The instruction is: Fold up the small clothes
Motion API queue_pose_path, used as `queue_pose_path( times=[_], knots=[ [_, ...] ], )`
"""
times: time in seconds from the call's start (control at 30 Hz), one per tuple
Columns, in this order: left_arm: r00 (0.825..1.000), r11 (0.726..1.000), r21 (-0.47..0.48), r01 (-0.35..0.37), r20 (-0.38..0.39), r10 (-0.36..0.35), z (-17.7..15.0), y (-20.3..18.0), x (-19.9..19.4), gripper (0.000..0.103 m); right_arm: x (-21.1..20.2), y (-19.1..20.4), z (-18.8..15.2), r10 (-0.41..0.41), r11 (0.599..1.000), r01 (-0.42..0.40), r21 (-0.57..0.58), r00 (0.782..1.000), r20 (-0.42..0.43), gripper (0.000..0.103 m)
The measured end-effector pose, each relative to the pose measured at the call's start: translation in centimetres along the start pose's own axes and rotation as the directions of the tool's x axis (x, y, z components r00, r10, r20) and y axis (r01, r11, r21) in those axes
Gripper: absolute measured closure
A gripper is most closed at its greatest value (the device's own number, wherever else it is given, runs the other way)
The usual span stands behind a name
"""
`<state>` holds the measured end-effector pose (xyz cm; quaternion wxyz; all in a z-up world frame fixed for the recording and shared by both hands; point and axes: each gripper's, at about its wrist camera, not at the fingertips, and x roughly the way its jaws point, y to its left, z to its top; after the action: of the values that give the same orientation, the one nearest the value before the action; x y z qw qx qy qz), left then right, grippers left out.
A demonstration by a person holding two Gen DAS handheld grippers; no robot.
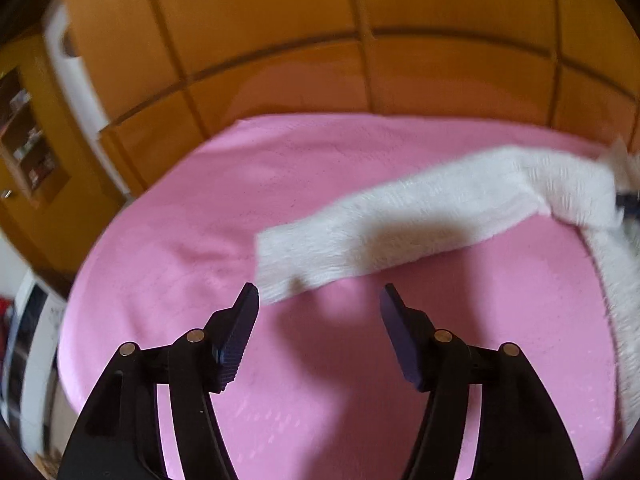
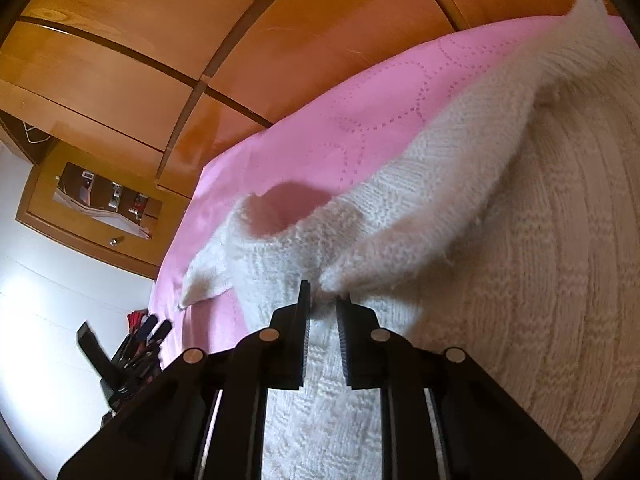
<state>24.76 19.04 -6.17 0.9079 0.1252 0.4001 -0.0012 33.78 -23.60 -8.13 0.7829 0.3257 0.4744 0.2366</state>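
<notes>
A small white knitted sweater (image 2: 520,264) lies on a pink bedspread (image 2: 320,120). In the right wrist view my right gripper (image 2: 323,304) is shut on a fold of the sweater near the sleeve cuff, which is drawn over the body. The neck opening (image 2: 280,208) lies just beyond it. In the left wrist view the other white sleeve (image 1: 400,220) stretches across the pink bedspread (image 1: 200,240). My left gripper (image 1: 320,300) is open and empty, just above the bed, with the sleeve end beside its left fingertip.
A wooden wardrobe (image 1: 280,20) stands behind the bed. A wooden shelf unit (image 2: 100,204) with small items hangs on the white wall at left. A holder with dark tools (image 2: 136,344) stands by the bed's left side.
</notes>
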Motion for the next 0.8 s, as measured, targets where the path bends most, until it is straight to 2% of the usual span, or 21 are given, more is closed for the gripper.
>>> queue_pose_path(
  times=[0.17, 0.2, 0.23, 0.27, 0.3, 0.37, 0.4, 0.5, 0.6, 0.67, 0.8],
  knots=[
    [0.999, 0.998, 0.069, -0.012, -0.034, 0.014, 0.7, -0.4, 4.4, 0.041, 0.6, -0.1, 0.4, 0.0, 1.0, 0.001, 0.02, 1.0, -0.015, 0.088],
    [0.999, 0.998, 0.066, 0.014, -0.03, -0.012, 1.0, -0.3, 4.9, 0.046, 0.8, -0.1, 0.5, 0.0, 1.0, 0.0, 0.022, 1.0, -0.015, 0.087],
    [0.999, 0.997, 0.068, 0.034, -0.031, -0.032, 1.2, -0.3, 5.2, 0.079, 0.8, -0.2, 0.5, 0.002, 1.0, -0.002, 0.031, 1.0, -0.018, 0.087],
    [0.999, 0.997, 0.072, 0.027, -0.039, -0.024, 1.4, -0.4, 5.3, 0.098, 0.9, -0.2, 0.6, 0.002, 0.999, -0.001, 0.032, 1.0, -0.018, 0.087],
    [0.999, 0.997, 0.07, 0.011, -0.04, -0.008, 1.6, -0.5, 5.2, 0.098, 0.9, 0.1, 0.7, -0.005, 1.0, 0.005, 0.012, 1.0, -0.013, 0.087],
    [0.999, 0.999, 0.04, 0.034, -0.016, -0.033, 1.9, 0.0, 3.7, 0.099, 0.8, 0.4, 0.8, -0.033, 0.999, 0.033, -0.019, 0.999, 0.005, 0.096],
    [0.999, 0.999, 0.025, 0.042, -0.008, -0.042, 2.0, 0.3, 2.8, 0.099, 0.5, 0.9, 1.1, -0.044, 0.998, 0.045, -0.041, 0.999, 0.024, 0.096],
    [0.993, 0.992, -0.057, 0.113, 0.024, -0.112, 2.1, 2.0, -1.5, 0.099, 0.1, 2.2, 2.2, -0.04, 0.995, 0.046, -0.094, 0.997, 0.065, 0.097],
    [0.98, 0.962, -0.186, 0.198, 0.021, -0.198, 2.3, 5.1, -5.1, 0.099, 0.3, 4.4, 4.4, -0.021, 0.989, 0.036, -0.146, 0.995, 0.101, 0.097],
    [0.963, 0.919, -0.293, 0.265, 0.023, -0.27, 2.6, 7.4, -6.7, 0.099, 1.2, 5.9, 6.2, -0.017, 0.983, 0.037, -0.179, 0.994, 0.112, 0.097],
    [0.944, 0.82, -0.49, 0.295, 0.015, -0.331, 3.4, 11.4, -7.2, 0.099, 4.1, 7.3, 9.6, -0.044, 0.982, 0.063, -0.179, 0.993, 0.113, 0.097]
  ],
)
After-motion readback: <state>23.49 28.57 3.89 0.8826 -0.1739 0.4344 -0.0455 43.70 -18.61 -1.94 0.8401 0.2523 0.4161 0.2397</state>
